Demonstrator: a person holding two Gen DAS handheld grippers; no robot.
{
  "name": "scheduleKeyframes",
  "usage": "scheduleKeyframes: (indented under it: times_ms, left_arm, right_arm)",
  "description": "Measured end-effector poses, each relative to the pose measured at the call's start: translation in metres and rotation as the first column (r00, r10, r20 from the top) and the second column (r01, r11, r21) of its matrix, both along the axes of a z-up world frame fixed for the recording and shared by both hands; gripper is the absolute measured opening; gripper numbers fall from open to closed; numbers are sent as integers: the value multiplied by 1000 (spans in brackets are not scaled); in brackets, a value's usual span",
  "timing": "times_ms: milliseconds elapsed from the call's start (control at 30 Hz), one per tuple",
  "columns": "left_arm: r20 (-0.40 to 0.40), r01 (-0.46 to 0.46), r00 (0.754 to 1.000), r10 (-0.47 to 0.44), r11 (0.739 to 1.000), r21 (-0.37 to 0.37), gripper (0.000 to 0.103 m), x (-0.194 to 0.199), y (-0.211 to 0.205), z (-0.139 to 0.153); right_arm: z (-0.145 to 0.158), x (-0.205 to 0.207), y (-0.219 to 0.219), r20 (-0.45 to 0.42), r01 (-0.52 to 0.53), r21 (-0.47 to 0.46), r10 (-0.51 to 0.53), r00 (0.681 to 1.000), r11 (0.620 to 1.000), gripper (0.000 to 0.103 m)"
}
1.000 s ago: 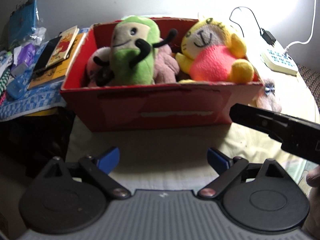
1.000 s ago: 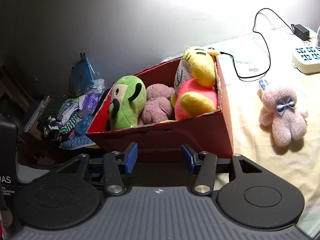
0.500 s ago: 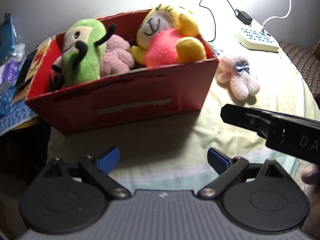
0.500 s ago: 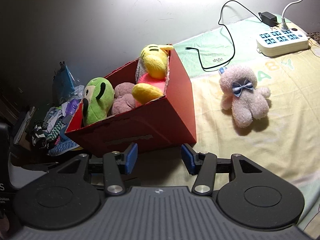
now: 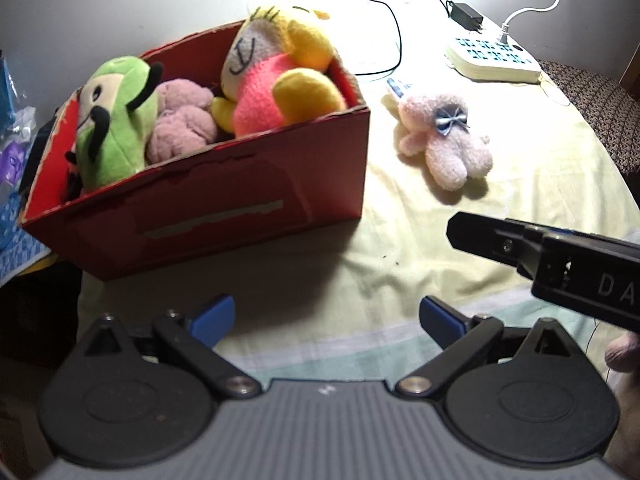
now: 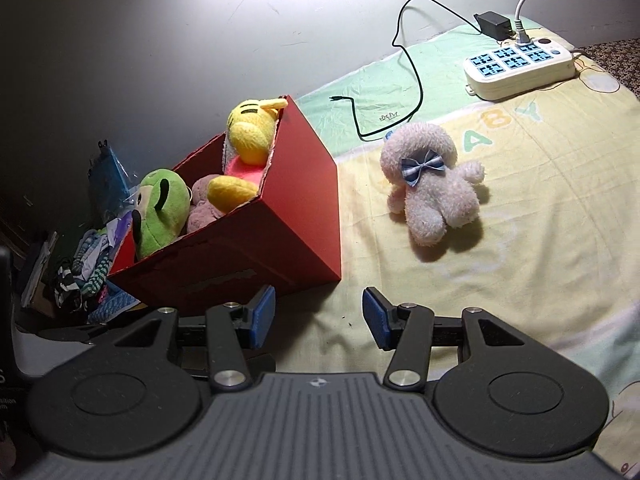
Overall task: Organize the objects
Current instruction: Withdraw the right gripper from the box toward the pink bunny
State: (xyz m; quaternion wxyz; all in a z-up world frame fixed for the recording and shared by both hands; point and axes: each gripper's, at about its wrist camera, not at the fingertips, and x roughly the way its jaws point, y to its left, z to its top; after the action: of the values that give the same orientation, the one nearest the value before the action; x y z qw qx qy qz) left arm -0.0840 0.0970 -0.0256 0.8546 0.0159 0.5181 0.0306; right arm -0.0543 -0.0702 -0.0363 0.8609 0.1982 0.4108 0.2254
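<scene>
A red cardboard box (image 5: 224, 216) (image 6: 288, 216) sits on the yellow bedsheet (image 5: 400, 240) and holds a green plush (image 5: 116, 120) (image 6: 160, 208), a dull pink plush (image 5: 180, 124) and a yellow-and-pink plush (image 5: 280, 88) (image 6: 248, 136). A pale pink plush with a blue bow (image 5: 444, 136) (image 6: 432, 188) lies on the sheet to the right of the box. My left gripper (image 5: 326, 320) hangs over bare sheet in front of the box, its jaws opening with nothing between them. My right gripper (image 6: 318, 316) stands open and empty near the box's right corner; its dark body (image 5: 560, 264) shows at the right of the left wrist view.
A white power strip (image 5: 492, 60) (image 6: 520, 68) with a black adapter and a black cable (image 6: 412, 80) lies at the far right by the wall. Clothes, books and bags (image 6: 88, 264) are piled left of the box, beyond the bed's edge. A patterned brown cover (image 5: 600, 112) borders the sheet's right side.
Both views have swung to the right: the box has slid leftward and the pale pink plush has come nearer the middle. The left gripper's jaws stand a little wider.
</scene>
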Motion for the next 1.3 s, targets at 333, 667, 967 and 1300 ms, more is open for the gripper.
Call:
scheduleKeyframes:
  times_ms: [333, 667, 967, 1300]
  left_arm:
    - [-22, 5, 1000, -4, 1000, 24, 99, 8, -31, -4]
    - [-41, 2, 999, 0, 999, 41, 99, 16, -58, -9]
    - [-60, -6, 998, 9, 999, 51, 99, 26, -80, -15]
    - [-76, -17, 997, 23, 998, 67, 99, 35, -98, -25]
  right_arm:
    - [-5, 6, -30, -17, 1, 13, -1, 1000, 1000, 52]
    - [-11, 15, -57, -43, -8, 33, 9, 999, 999, 52]
    - [-18, 25, -79, -63, -14, 40, 16, 998, 999, 52]
    - [-28, 37, -97, -85, -23, 53, 28, 996, 998, 52]
